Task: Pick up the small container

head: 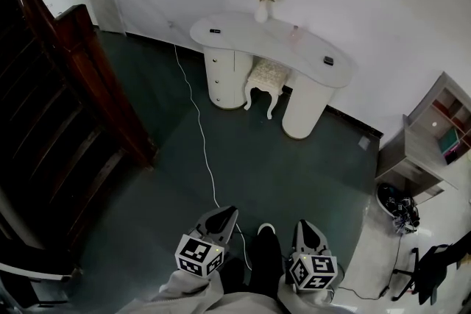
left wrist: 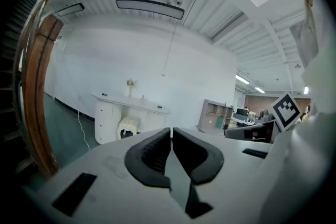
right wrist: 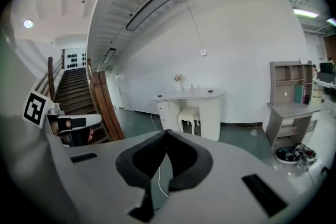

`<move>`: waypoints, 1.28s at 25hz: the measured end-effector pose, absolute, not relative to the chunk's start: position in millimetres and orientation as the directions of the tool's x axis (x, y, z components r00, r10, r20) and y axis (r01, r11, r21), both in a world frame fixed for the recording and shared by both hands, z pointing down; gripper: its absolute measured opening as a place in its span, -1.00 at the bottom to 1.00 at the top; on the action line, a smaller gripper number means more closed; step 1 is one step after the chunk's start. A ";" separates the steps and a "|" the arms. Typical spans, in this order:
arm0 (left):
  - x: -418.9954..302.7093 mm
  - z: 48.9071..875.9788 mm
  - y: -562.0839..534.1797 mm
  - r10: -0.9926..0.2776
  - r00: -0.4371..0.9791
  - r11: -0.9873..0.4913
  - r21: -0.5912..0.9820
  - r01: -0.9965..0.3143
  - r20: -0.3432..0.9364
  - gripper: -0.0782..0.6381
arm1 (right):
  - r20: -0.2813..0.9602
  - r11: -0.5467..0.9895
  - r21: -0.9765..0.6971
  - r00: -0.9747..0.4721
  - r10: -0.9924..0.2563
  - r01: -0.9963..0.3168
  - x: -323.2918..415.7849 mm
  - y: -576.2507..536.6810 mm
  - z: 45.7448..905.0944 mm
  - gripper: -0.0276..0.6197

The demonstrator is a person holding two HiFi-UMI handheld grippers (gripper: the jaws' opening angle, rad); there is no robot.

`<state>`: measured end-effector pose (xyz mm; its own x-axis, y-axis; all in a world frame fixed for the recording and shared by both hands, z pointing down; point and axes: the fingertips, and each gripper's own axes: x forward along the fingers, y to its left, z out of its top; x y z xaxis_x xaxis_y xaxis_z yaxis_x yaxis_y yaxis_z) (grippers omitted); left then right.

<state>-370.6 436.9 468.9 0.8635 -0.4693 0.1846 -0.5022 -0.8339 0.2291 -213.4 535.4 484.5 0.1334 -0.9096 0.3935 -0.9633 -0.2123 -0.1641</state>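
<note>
Jaws of the left gripper (head: 228, 212) and right gripper (head: 304, 226) (both low in frame) are pressed together, empty, while the small container (head: 296, 31) is seen on the white desk (head: 243, 34), upper centre.

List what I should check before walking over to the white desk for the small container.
1. Left gripper empty: ok, jaws together on nothing.
2. Right gripper empty: ok, jaws together on nothing.
3. Jaws open for a grasp: not ok, both shut.
4. Desk within reach: not ok, it stands across the floor.
5. Path free: not ok, a white cable lies along the way.
6. Small container picked out: cannot tell, items on the desk are too small.
</note>
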 end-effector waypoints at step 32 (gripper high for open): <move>-226.4 452.2 282.5 -0.650 0.740 -0.727 0.144 -0.672 0.171 -0.72 | 0.343 -0.101 -0.195 0.028 -0.939 -0.976 -38.5 369.5 470.5 -0.76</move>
<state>-226.4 282.5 452.2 0.7403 -0.6502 0.1706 -0.6715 -0.7269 0.1439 -38.5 369.5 470.5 0.0281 -0.9388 0.3434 -0.9757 -0.1005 -0.1949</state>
